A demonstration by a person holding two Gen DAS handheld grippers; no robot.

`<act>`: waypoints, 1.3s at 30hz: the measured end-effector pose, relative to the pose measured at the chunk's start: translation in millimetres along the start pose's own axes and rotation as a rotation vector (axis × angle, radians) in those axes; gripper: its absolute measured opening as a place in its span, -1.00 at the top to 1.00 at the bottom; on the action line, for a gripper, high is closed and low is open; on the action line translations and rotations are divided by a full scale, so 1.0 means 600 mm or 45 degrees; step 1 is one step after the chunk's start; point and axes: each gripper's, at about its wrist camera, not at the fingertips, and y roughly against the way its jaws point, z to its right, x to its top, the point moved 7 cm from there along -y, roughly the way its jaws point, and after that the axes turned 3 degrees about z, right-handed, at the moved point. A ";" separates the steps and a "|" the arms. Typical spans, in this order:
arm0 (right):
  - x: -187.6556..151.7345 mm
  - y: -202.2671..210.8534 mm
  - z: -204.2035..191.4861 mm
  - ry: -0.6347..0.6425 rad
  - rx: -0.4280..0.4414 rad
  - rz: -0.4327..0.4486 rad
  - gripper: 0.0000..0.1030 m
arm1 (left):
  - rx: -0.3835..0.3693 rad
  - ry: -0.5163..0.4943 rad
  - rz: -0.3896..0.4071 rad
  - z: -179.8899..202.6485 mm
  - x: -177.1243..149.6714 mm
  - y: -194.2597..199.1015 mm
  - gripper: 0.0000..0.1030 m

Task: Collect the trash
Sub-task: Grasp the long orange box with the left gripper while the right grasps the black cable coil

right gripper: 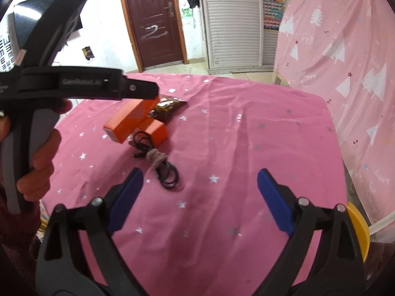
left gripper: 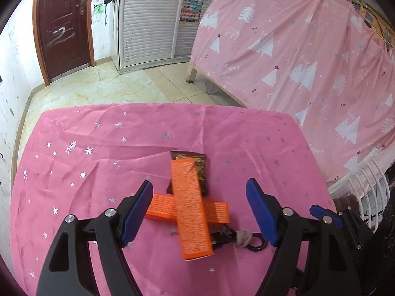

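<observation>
Two orange boxes lie crossed at centre frame on the pink tabletop, the upper one covering most of a dark snack wrapper (its print unreadable). A tied black cable lies beside them. Left hand-held gripper gapes around the boxes without touching; right hand-held gripper hangs open, empty.

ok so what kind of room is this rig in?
Probably a home bedroom or dorm: a pink tree-print curtain draped round a bed frame, a brown entry door, a louvred wardrobe, and a table under a pink starred cloth.
</observation>
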 end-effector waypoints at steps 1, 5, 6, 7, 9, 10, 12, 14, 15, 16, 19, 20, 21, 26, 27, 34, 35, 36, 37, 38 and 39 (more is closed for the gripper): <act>0.001 -0.002 -0.005 0.006 0.006 0.000 -0.75 | 0.001 -0.002 -0.006 -0.002 -0.003 -0.002 -0.31; 0.005 -0.009 -0.027 0.031 0.035 -0.004 -0.75 | 0.000 -0.008 -0.041 -0.006 -0.012 -0.016 0.00; 0.006 -0.012 -0.031 0.037 0.044 -0.006 -0.75 | 0.000 -0.014 -0.049 -0.004 -0.015 -0.021 0.10; 0.005 -0.015 -0.037 0.044 0.056 -0.012 -0.75 | 0.001 -0.022 -0.053 -0.004 -0.018 -0.023 0.16; 0.003 -0.022 -0.047 0.061 0.074 -0.029 -0.75 | -0.004 -0.035 -0.068 -0.001 -0.024 -0.030 0.40; 0.002 -0.027 -0.052 0.073 0.078 -0.040 -0.75 | 0.000 -0.041 -0.069 -0.001 -0.025 -0.031 0.43; 0.000 -0.033 -0.058 0.085 0.087 -0.056 -0.75 | 0.016 -0.057 -0.058 -0.002 -0.027 -0.032 0.63; 0.002 -0.038 -0.062 0.096 0.093 -0.068 -0.75 | 0.012 -0.055 -0.055 -0.004 -0.027 -0.032 0.66; 0.003 -0.039 -0.065 0.098 0.097 -0.068 -0.74 | 0.011 -0.050 -0.054 -0.006 -0.028 -0.031 0.69; 0.004 -0.041 -0.067 0.101 0.103 -0.075 -0.74 | 0.013 -0.046 -0.053 -0.006 -0.028 -0.031 0.69; 0.003 -0.049 -0.072 0.123 0.098 -0.101 -0.74 | 0.012 -0.033 -0.044 -0.012 -0.031 -0.026 0.69; 0.004 -0.051 -0.076 0.130 0.100 -0.103 -0.74 | 0.014 -0.032 -0.041 -0.016 -0.031 -0.022 0.69; 0.005 -0.052 -0.078 0.136 0.100 -0.104 -0.74 | 0.014 -0.029 -0.036 -0.018 -0.033 -0.019 0.69; 0.006 -0.067 -0.085 0.167 0.076 -0.138 -0.40 | 0.031 -0.031 0.003 -0.022 -0.031 -0.002 0.69; 0.005 -0.070 -0.087 0.178 0.073 -0.146 -0.35 | 0.036 -0.030 0.012 -0.022 -0.031 0.002 0.69; 0.002 -0.074 -0.098 0.240 0.053 -0.175 0.25 | 0.032 -0.005 0.028 -0.037 -0.033 0.018 0.68; 0.001 -0.073 -0.100 0.249 0.055 -0.177 0.36 | 0.032 -0.003 0.029 -0.038 -0.033 0.019 0.68; -0.001 -0.071 -0.103 0.263 0.057 -0.179 0.41 | 0.030 0.001 0.030 -0.038 -0.034 0.021 0.68; -0.003 -0.068 -0.108 0.284 0.064 -0.182 0.53 | 0.029 0.004 0.032 -0.039 -0.034 0.022 0.68; -0.004 -0.067 -0.110 0.292 0.064 -0.184 0.59 | 0.028 0.009 0.035 -0.040 -0.033 0.023 0.68; -0.006 -0.065 -0.111 0.298 0.058 -0.183 0.59 | 0.027 0.012 0.036 -0.041 -0.033 0.024 0.68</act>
